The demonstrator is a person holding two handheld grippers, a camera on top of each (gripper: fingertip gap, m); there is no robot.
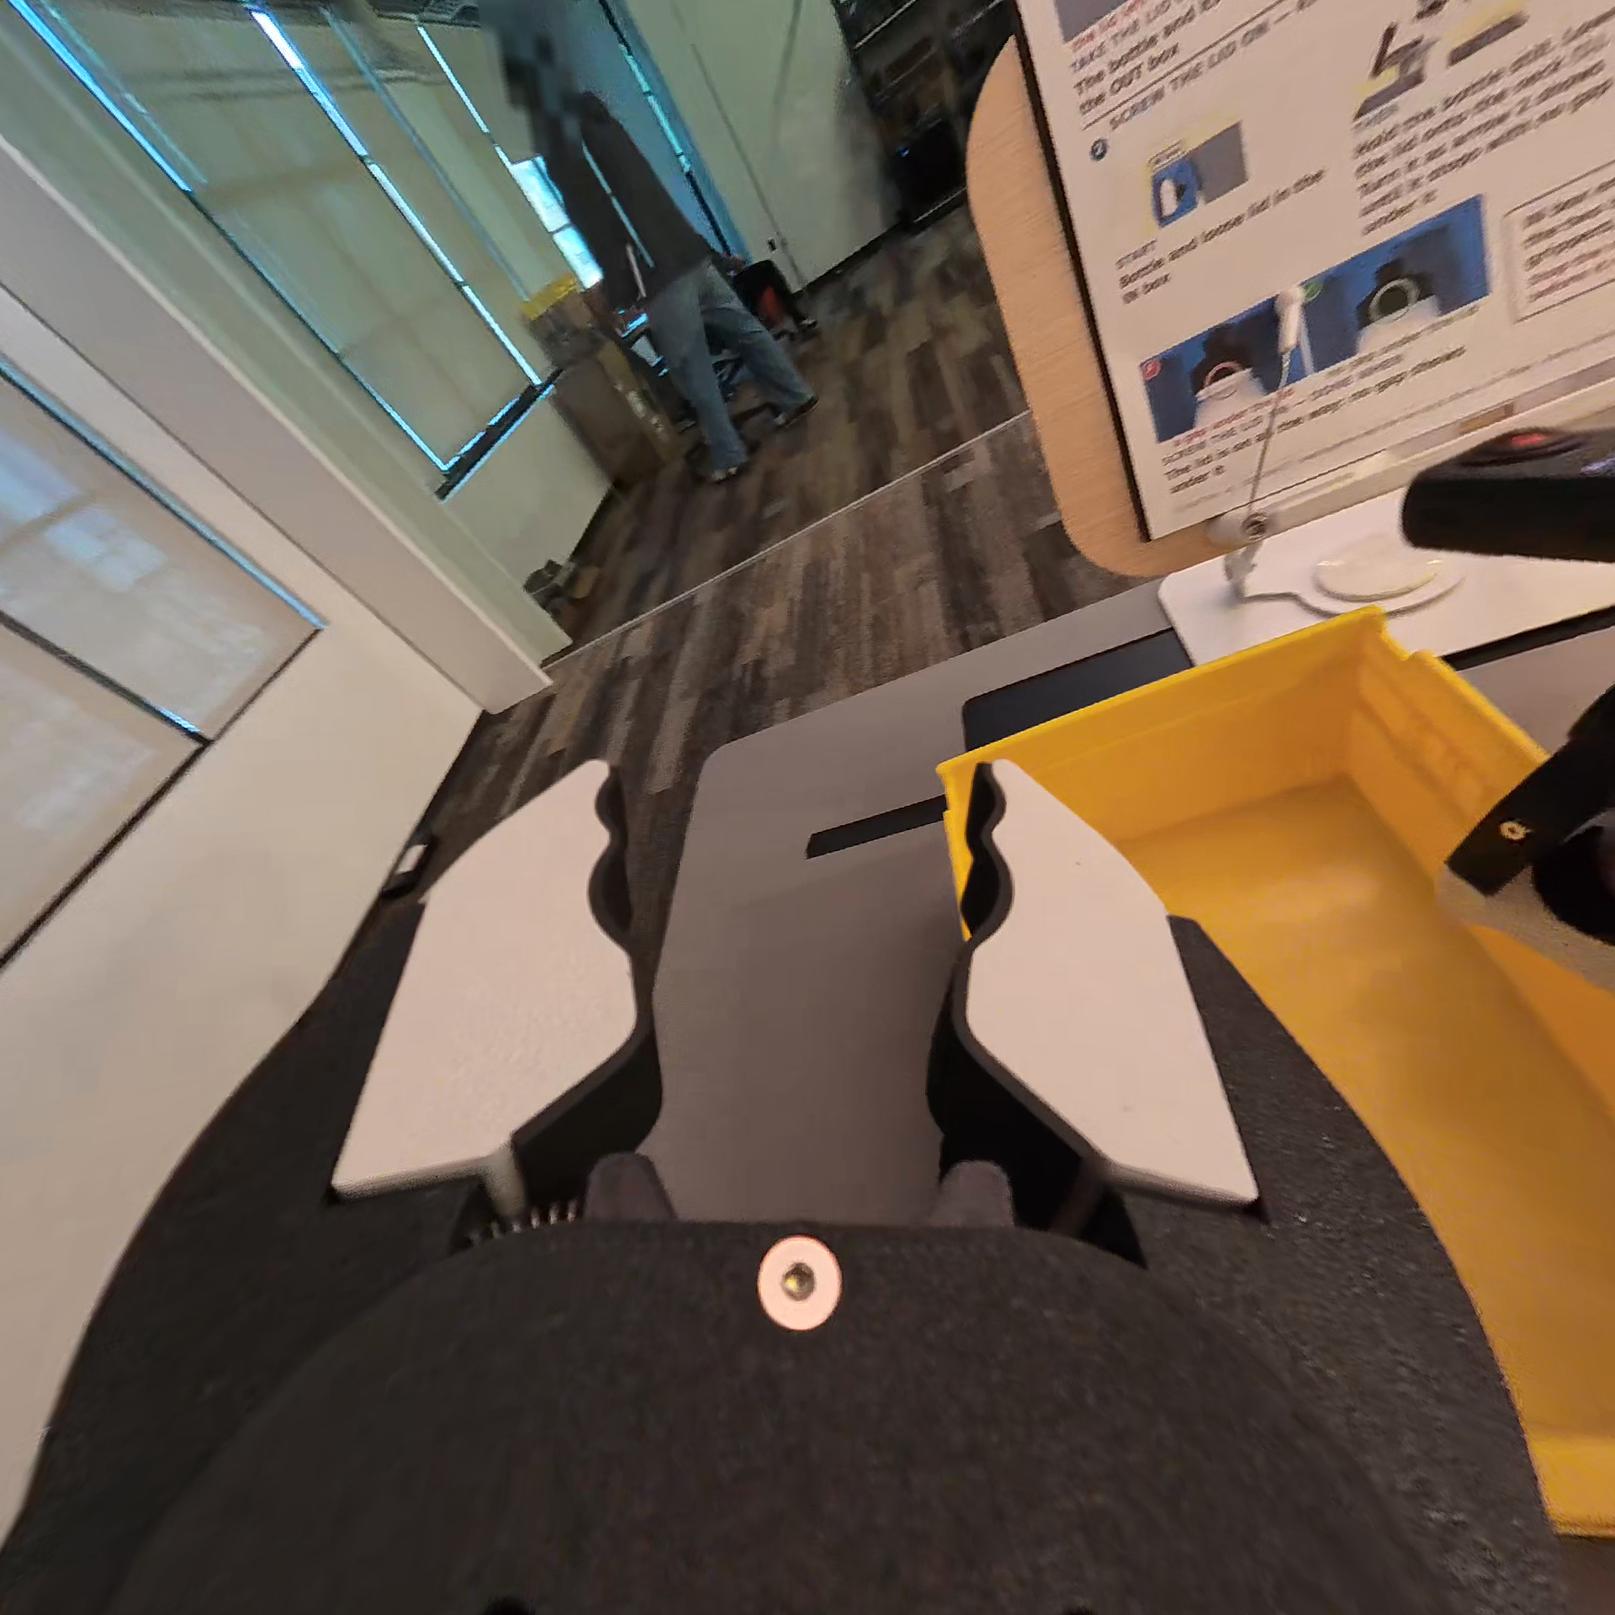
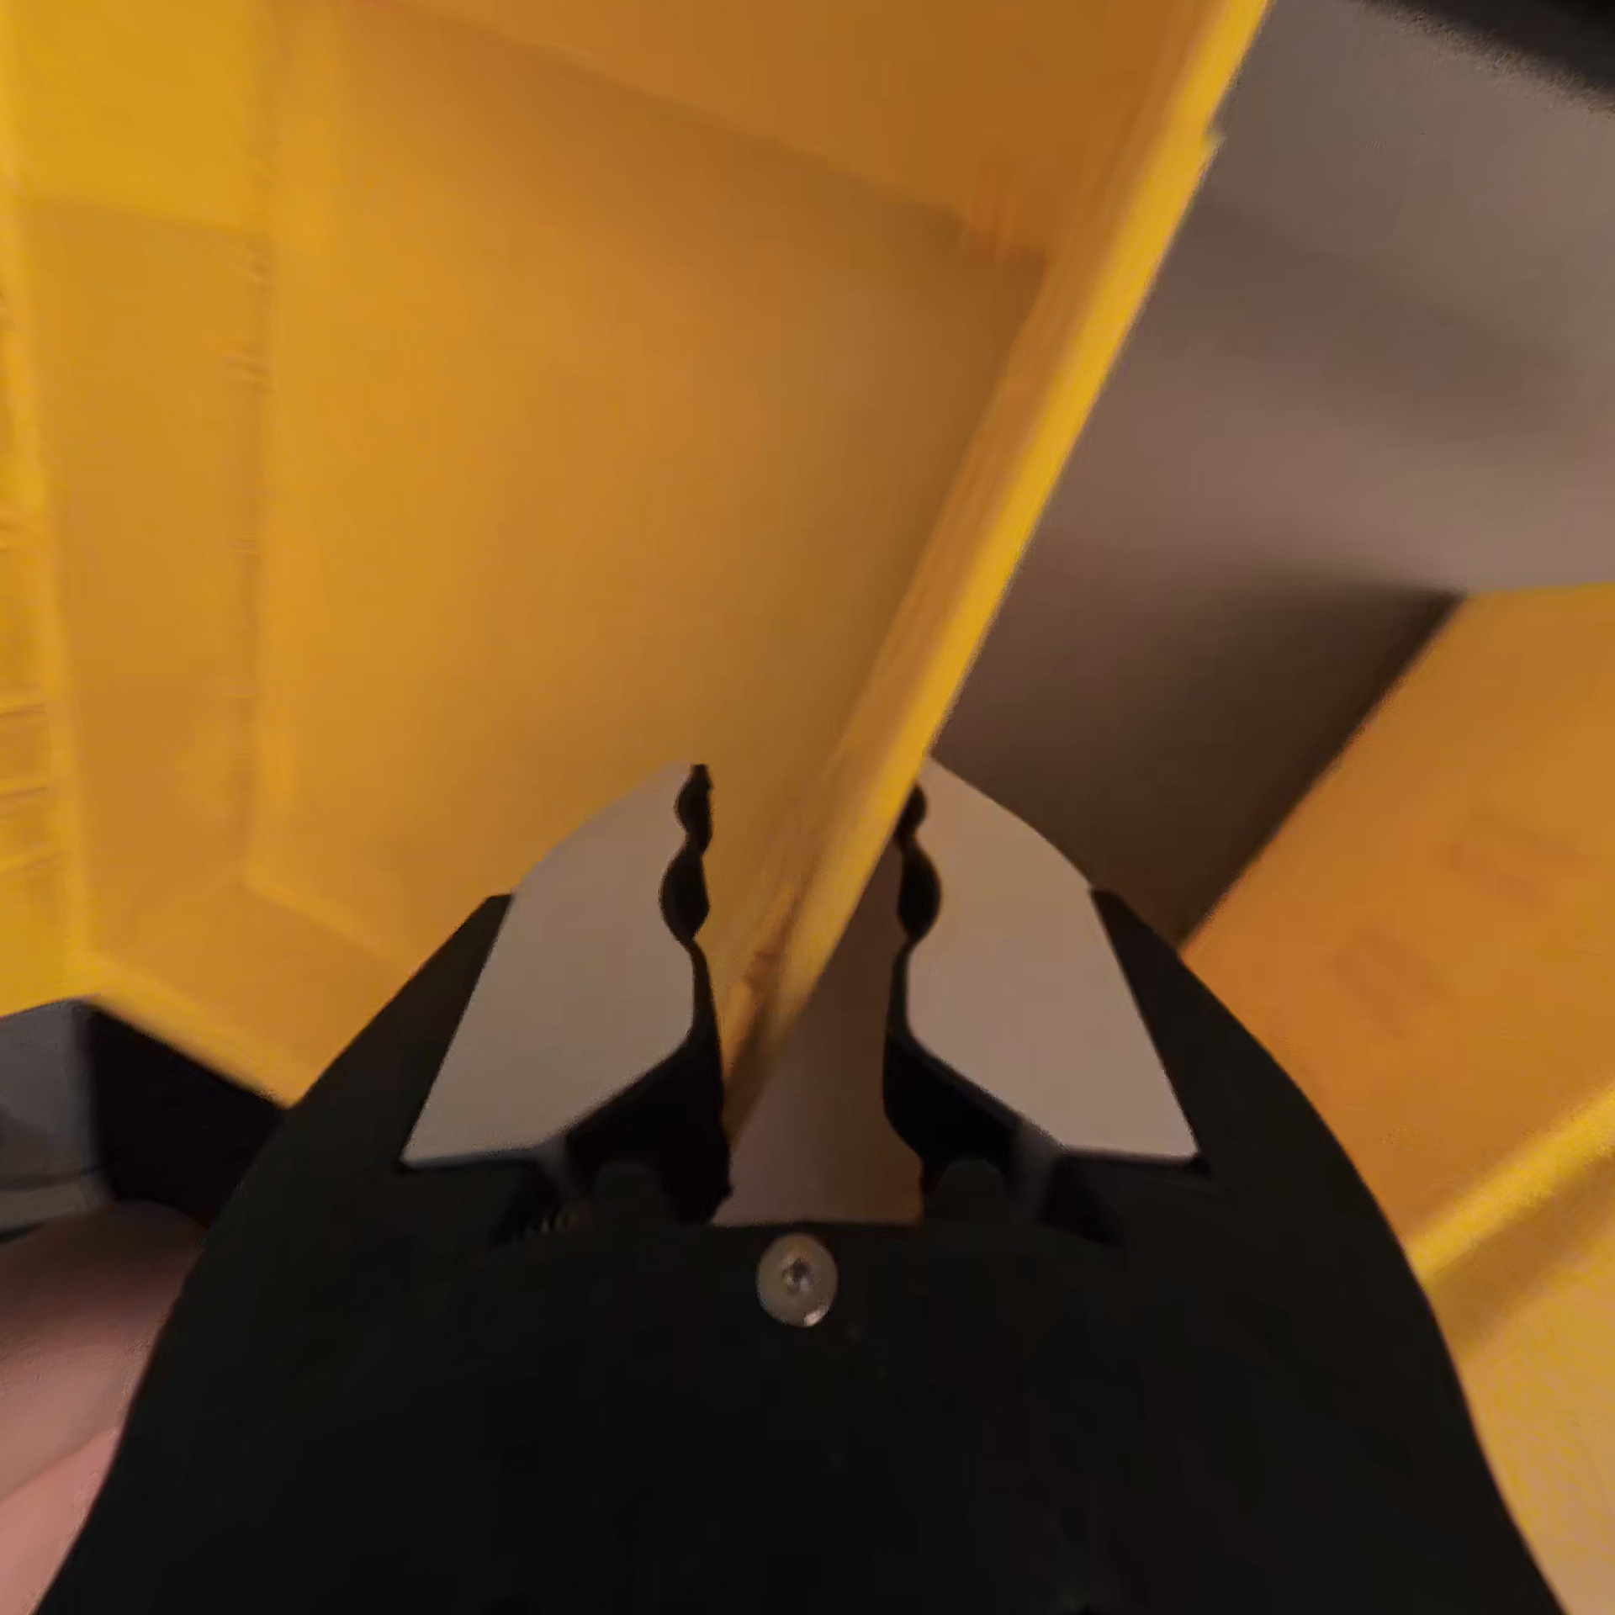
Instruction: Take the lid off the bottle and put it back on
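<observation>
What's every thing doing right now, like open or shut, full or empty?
Left claw: open, holding nothing, above the grey table.
Right claw: open, one finger on each side of the bin's side wall, not clamped.
Yellow plastic bin: upright, the part in view empty.
Second yellow bin: beside the first, contents hidden.
Grey table: flat.
Bottle and lid: not in view.

The left gripper (image 1: pixel 800 839) hangs over the table (image 1: pixel 786 961), with a bin (image 1: pixel 1293 874) just to its right. Behind the bin an instruction board (image 1: pixel 1311 262) stands on the table. The right gripper (image 2: pixel 804 786) straddles the bin's side wall (image 2: pixel 1005 524); a second bin (image 2: pixel 1442 874) lies to the right.
</observation>
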